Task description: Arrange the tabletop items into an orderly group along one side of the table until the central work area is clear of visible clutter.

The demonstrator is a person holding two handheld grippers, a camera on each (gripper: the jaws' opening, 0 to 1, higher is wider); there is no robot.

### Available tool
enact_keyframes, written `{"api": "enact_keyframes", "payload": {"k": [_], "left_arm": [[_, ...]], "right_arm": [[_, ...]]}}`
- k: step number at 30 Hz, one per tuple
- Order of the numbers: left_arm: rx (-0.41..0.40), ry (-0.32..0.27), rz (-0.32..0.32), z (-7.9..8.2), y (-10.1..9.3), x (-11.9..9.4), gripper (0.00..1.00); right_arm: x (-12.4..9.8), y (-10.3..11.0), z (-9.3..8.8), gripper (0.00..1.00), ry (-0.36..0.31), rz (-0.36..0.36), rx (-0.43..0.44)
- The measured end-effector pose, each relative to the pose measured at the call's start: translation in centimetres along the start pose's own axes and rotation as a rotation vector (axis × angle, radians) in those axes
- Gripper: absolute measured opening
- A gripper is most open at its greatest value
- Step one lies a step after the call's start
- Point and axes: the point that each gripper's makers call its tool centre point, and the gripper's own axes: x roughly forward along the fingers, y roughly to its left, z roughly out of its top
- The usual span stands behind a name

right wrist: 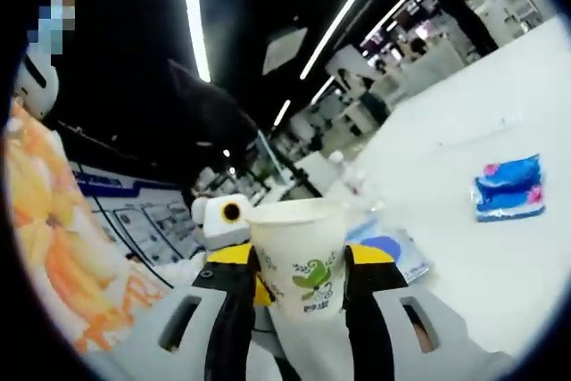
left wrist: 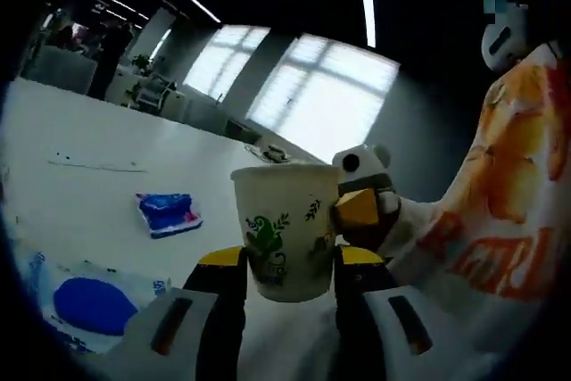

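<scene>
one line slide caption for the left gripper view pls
Left gripper clamps a white paper cup with green leaf print above the white table, the right gripper alongside.

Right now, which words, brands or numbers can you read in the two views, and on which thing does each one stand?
None can be read with certainty.
Paper cup: green leaf print, small marks under it too blurred.
Orange snack bag: large pale letters, cut off and unreadable.
Blue packet: print too small.
Blue-and-white pack: blurred.
</scene>
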Motion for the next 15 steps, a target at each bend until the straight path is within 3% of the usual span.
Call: {"api": "enact_keyframes", "payload": {"k": [5, 9, 12, 15], "left_arm": [[0.008, 0.011, 0.029, 0.7, 0.5, -1.1, 0.36], [0.047, -0.047, 0.103, 3.6, 1.3, -2.8, 0.38], [0.121, -0.042, 0.126, 5.8, 0.6, -3.2, 0.38], [0.163, 0.006, 0.089, 6.7, -0.7, -2.5, 0.36]], "right_arm": [[-0.8, -1.4, 0.8, 0.37, -0.018, -0.076, -0.069], [-1.1, -2.1, 0.5, 0.37, 0.007, -0.134, -0.149], [-1.1, -3.1, -0.8, 0.37, 0.111, -0.194, -0.259], [-0.8, -3.2, -1.7, 0.37, 0.183, -0.216, -0.365]]}}
